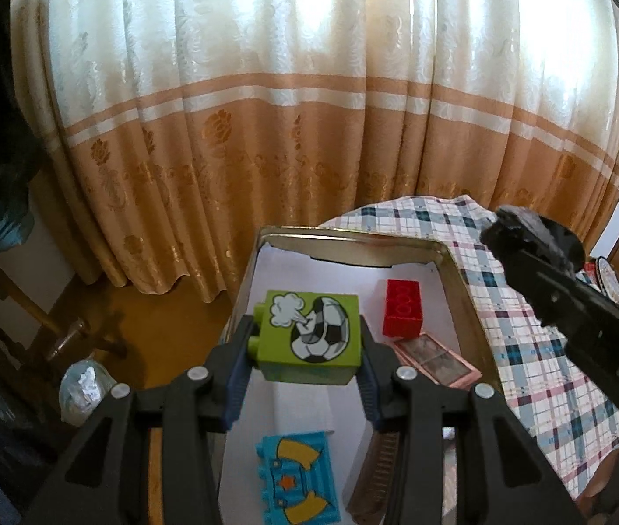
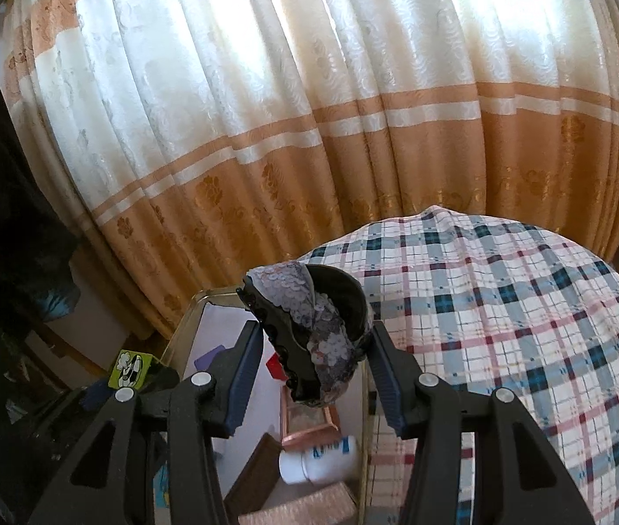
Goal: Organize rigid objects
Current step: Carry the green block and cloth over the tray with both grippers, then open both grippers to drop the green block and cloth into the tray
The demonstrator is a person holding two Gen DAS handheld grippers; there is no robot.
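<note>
Now the left gripper (image 1: pixel 305 341) clamps a green football-print block (image 1: pixel 311 334); the right gripper (image 2: pixel 314 361) clamps a sequined headband (image 2: pixel 309 323).

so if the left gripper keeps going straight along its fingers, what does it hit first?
Probably the white floor of the metal tray. The left gripper holds the green football block and points down into the tray, towards bare floor left of the red brick. Depth is unclear.
</note>
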